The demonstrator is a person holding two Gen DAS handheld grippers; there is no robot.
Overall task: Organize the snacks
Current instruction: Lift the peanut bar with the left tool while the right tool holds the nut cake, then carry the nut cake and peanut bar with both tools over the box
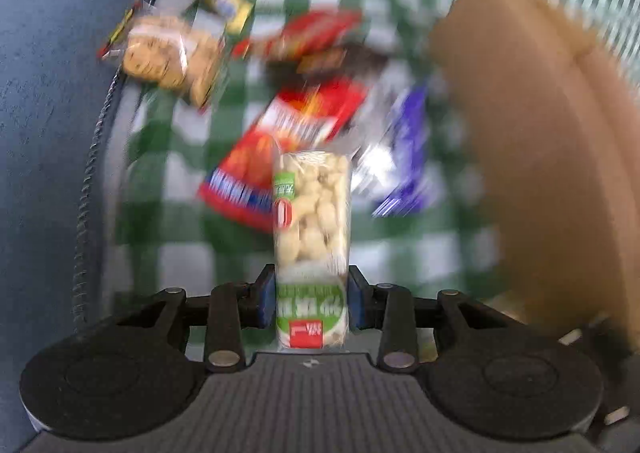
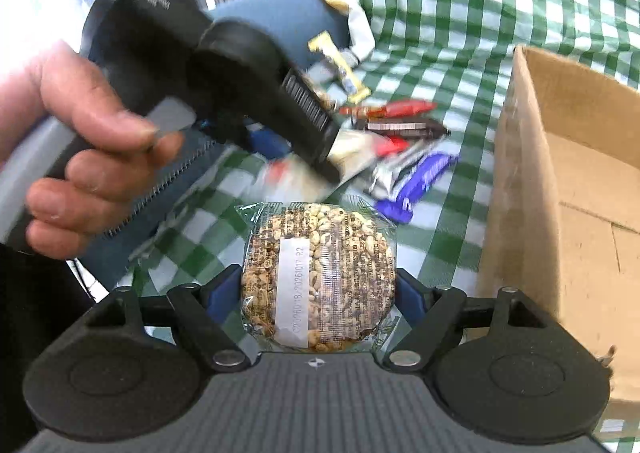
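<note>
My left gripper (image 1: 312,293) is shut on a narrow clear pack of pale nuts (image 1: 312,213) with a green label, lifted above the checked cloth (image 1: 180,253). My right gripper (image 2: 318,289) is shut on a round puffed-grain cake (image 2: 320,273) in clear wrap with a white date sticker, held off the cloth. In the right wrist view a hand (image 2: 80,141) grips the left tool's handle at upper left. Loose snacks lie beyond: a red bag (image 1: 288,141), purple wrappers (image 2: 416,177), a cookie pack (image 1: 168,53) and a yellow bar (image 2: 340,65).
An open cardboard box (image 2: 580,193) stands at the right, its near wall close to both grippers; in the left wrist view the box (image 1: 540,133) is blurred. A blue padded surface (image 1: 48,133) borders the cloth on the left. Red and dark bars (image 2: 400,117) lie mid-cloth.
</note>
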